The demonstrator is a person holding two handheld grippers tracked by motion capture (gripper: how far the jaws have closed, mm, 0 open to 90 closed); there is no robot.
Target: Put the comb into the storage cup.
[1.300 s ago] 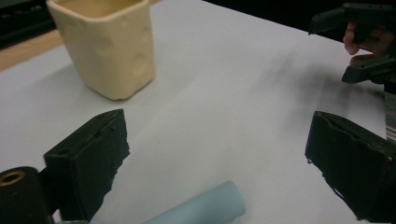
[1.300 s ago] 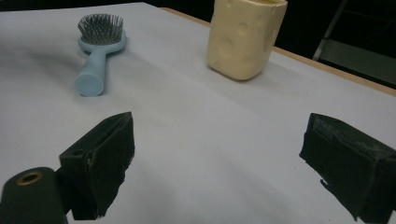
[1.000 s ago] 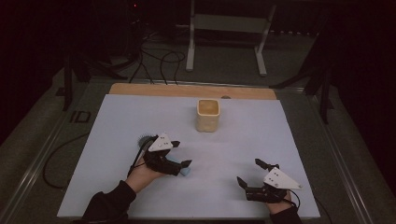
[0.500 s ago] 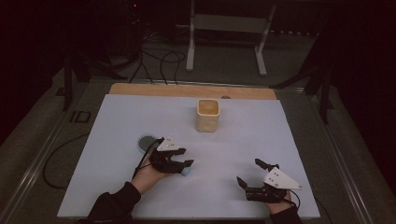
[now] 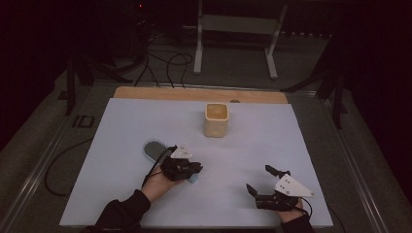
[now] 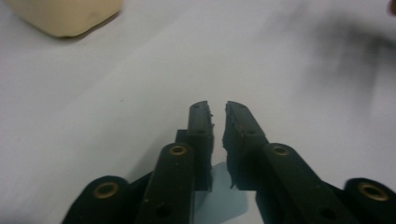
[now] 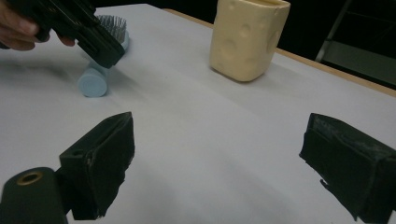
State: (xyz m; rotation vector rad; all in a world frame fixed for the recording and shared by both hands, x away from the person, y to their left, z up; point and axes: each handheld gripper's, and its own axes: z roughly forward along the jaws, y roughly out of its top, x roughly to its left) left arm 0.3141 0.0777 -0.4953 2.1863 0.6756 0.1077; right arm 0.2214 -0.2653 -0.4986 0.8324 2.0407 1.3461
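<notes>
Pale-blue hairbrush (image 5: 154,148), grey bristles, handle clamped by left gripper (image 5: 193,170); right gripper (image 5: 265,180) spread wide.

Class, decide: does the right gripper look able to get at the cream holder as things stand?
Probably yes. The right gripper is open, and bare white table lies between it and the cream holder; the brush sits off by the left gripper.

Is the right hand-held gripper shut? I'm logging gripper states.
No: in the right gripper view, the right hand-held gripper has its two black jaws far apart, with bare table between them.
</notes>
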